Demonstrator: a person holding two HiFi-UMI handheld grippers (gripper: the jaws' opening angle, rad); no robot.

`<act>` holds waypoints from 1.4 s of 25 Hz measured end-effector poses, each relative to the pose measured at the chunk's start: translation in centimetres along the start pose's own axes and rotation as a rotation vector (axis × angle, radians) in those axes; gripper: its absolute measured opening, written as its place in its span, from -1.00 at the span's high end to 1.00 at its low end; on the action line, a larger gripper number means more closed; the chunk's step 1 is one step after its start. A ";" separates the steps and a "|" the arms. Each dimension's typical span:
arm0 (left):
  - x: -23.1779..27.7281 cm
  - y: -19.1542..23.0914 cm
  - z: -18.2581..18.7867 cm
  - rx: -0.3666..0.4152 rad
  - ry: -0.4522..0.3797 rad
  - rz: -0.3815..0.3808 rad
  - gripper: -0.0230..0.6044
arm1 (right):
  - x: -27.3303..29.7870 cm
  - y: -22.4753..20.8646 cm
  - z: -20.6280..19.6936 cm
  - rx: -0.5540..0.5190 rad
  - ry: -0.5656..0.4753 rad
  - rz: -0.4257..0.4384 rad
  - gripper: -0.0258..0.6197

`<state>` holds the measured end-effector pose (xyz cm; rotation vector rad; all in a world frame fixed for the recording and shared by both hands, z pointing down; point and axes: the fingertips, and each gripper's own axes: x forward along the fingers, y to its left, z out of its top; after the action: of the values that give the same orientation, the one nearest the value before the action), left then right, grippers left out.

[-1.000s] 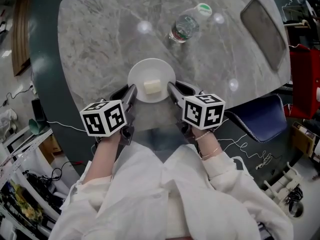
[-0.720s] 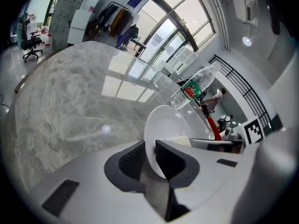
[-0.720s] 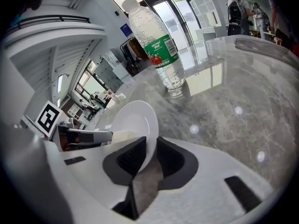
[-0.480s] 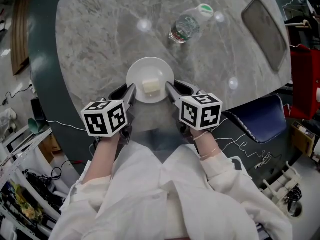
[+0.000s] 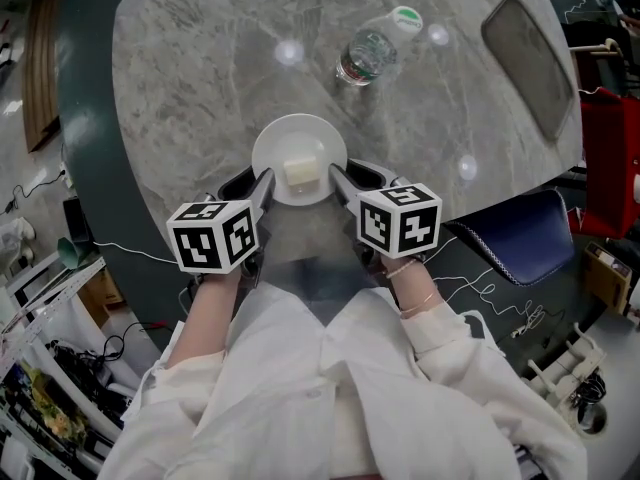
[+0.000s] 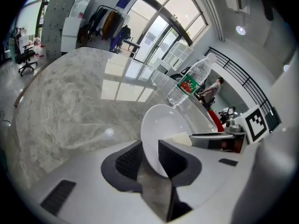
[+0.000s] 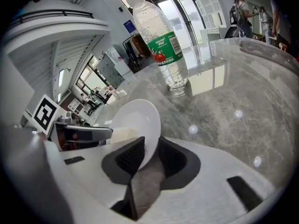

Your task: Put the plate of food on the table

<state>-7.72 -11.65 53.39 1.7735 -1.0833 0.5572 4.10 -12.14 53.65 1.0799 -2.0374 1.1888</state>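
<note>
Plate of food [image 5: 299,146] rests on the marble desk [image 5: 190,78], close to its 6 o'clock edge, and we can see a pale block of food [image 5: 303,172] on it. At the plate's 8 o'clock, the left gripper [image 5: 255,182] has its jaws opening, rim between the pads, a gap showing. At 4 o'clock, the right gripper [image 5: 355,178] is opening too, rim loosely between its pads. A water bottle [image 5: 372,53] stands at the plate's 1 o'clock, well apart.

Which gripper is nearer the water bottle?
Right. The right gripper is at the plate rim nearer the water bottle; the left gripper at the opposite rim, farther. Both jaws are opening, rim between them.
</note>
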 end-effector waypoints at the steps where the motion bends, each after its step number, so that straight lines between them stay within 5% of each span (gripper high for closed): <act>1: 0.0 0.0 0.0 0.004 0.003 0.002 0.61 | 0.0 0.0 0.0 -0.008 0.006 0.000 0.73; 18: -1.1 1.3 0.4 0.048 -0.020 0.060 0.48 | -0.5 -0.1 -0.4 -0.019 0.010 -0.010 0.58; 35: -4.8 -2.6 4.1 0.113 -0.137 -0.040 0.49 | -4.7 2.3 3.6 -0.071 -0.116 -0.008 0.56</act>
<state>-8.26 -12.90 46.70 1.9515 -1.1263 0.4866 4.45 -12.91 47.40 1.1446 -2.1442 1.0639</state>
